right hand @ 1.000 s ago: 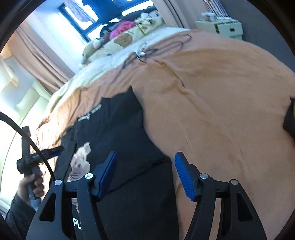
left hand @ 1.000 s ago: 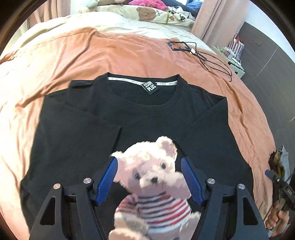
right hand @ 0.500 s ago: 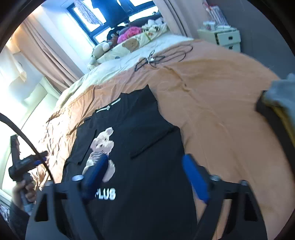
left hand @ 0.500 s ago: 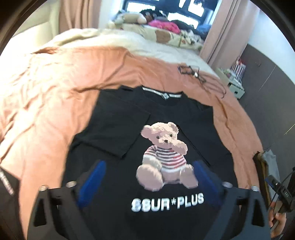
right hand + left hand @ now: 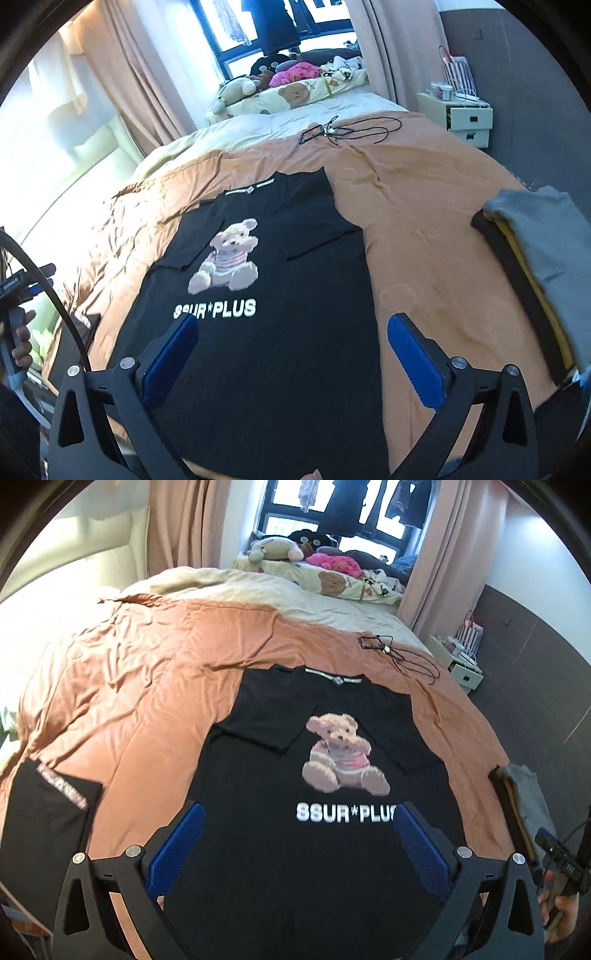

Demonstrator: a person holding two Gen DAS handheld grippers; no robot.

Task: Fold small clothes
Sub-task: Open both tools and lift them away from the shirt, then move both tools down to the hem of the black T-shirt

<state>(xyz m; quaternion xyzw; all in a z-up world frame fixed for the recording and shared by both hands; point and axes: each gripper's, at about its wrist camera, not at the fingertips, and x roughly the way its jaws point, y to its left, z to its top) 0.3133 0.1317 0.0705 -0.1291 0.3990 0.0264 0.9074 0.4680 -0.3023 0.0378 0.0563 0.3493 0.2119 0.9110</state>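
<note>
— While both claws hang over the near end of the bed, how do their jaws stand?

— The left gripper [image 5: 295, 849] is spread wide with nothing between its blue pads. The right gripper [image 5: 291, 354] is opening at this moment, its jaws far apart, also pinching nothing.

— And the garment?

— The black T-shirt [image 5: 314, 849] lies flat on the orange bedspread [image 5: 147, 686], below and ahead of both claws, bear print up, collar at the far end. Both sleeves are folded inward onto the chest, either side of the bear.

— What sits further out?

— To the left gripper's left, a folded black garment [image 5: 40, 827] lies at the bed's edge. To the right gripper's right, a stack of folded clothes [image 5: 535, 240] with a grey piece on top. Well beyond the collar, a black cable [image 5: 347, 129] rests on the bedspread.
</note>
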